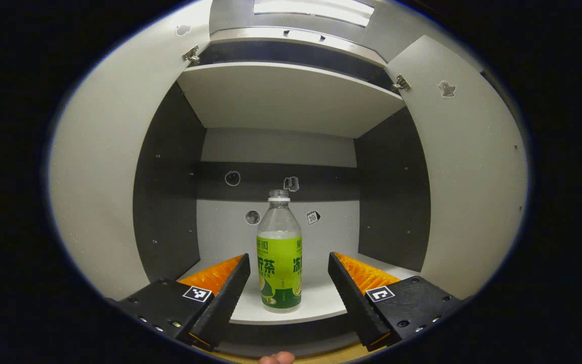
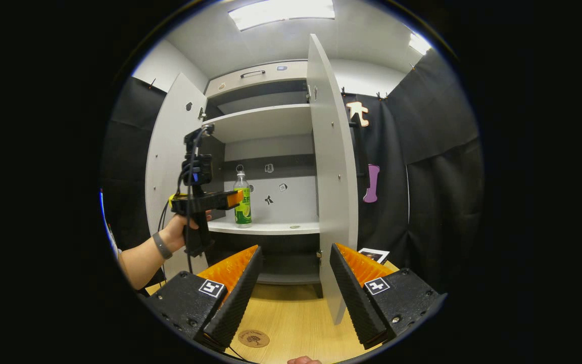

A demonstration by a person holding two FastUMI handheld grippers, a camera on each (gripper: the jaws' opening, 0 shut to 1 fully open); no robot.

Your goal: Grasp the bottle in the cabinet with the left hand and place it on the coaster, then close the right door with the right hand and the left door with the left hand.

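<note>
bottle [image 1: 279,253] stands upright at the cabinet shelf [image 1: 316,303] front edge, dead centre between the spread fingers of the left gripper [image 1: 287,283], lined up for grasping. right gripper [image 2: 293,288] waits open; coaster [image 2: 253,338] at 6 o'clock.

bottle [image 1: 279,253]: clear plastic, green label, pale cap, upright near the front edge of the cabinet's lower shelf
coaster [image 2: 253,338]: round, brown, flat on the tabletop before the cabinet
left door [image 2: 172,167]: swung open
right door [image 2: 332,172]: swung open

doors [image 1: 104,167] wide, bottle [image 1: 279,253] unobstructed on shelf [image 1: 316,303]
</note>
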